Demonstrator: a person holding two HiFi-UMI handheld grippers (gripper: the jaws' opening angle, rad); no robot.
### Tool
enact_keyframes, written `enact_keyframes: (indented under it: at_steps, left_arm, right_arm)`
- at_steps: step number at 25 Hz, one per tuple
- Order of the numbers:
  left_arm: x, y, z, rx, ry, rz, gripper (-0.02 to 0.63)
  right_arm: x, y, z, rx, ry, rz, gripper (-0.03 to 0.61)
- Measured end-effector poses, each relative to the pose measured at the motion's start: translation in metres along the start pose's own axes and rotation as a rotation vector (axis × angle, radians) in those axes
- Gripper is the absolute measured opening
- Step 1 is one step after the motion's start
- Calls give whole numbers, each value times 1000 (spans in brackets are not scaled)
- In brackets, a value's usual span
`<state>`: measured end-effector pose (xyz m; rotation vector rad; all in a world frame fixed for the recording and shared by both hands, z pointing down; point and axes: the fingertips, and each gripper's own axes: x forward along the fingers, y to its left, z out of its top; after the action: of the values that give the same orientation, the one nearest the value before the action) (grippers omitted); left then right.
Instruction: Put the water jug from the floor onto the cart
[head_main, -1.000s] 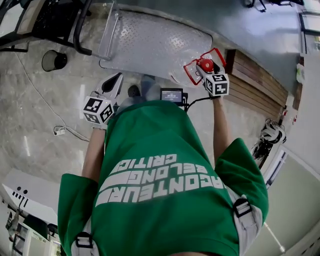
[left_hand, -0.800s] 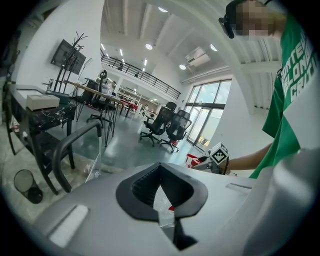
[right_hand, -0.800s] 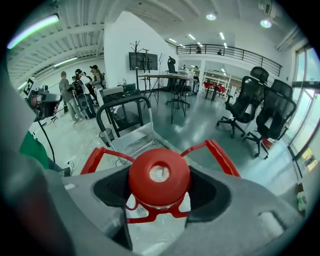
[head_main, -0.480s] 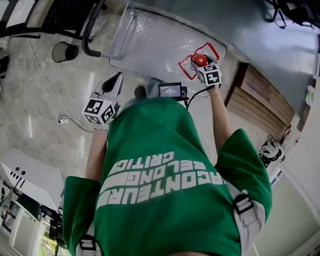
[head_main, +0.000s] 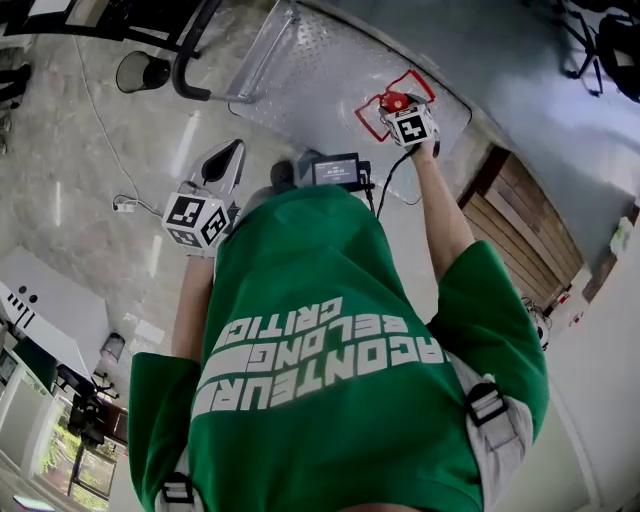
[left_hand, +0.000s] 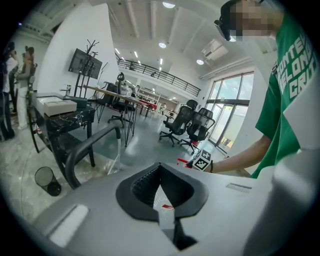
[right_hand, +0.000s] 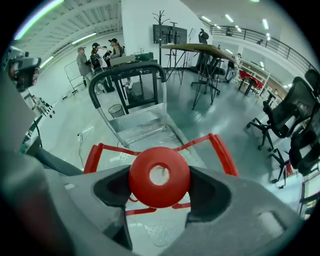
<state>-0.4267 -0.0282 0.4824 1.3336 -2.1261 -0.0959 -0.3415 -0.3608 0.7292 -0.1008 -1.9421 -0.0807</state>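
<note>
Jug held by its neck over the cart

My right gripper is clamped on the water jug at its red cap, above the cart; left gripper pinched together, empty. Probably heavy, inclined to swing

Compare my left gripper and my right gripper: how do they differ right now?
The right gripper is clamped on the water jug by its red cap; the left gripper is shut on nothing. The right gripper reaches out over the cart's metal deck; the left gripper sits nearer the body, over the marble floor. Both carry a cube with square markers.
</note>
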Motion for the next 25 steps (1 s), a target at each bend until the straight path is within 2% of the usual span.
enact_keyframes:
  at_steps: [9,16,20,23,25]
  left_arm:
    - [17,22,3,-58,8,134,15]
    - [9,11,9,-87,16,204,15]
    - [10,4,8,-92,21,230,15]
    - [10,-3,8,-106,13,244,15]
    - [11,-4,8,-115,7,250,15]
  right_arm:
    - [79,-29,23,-103,146,28,299]
    - [99,-32,33,-199,205,34,299]
    - [115,-25,34,-247,203,78,299]
    - [118,-27,31,-266,219,64,299]
    - [121,-20,39,-293,196,85,299]
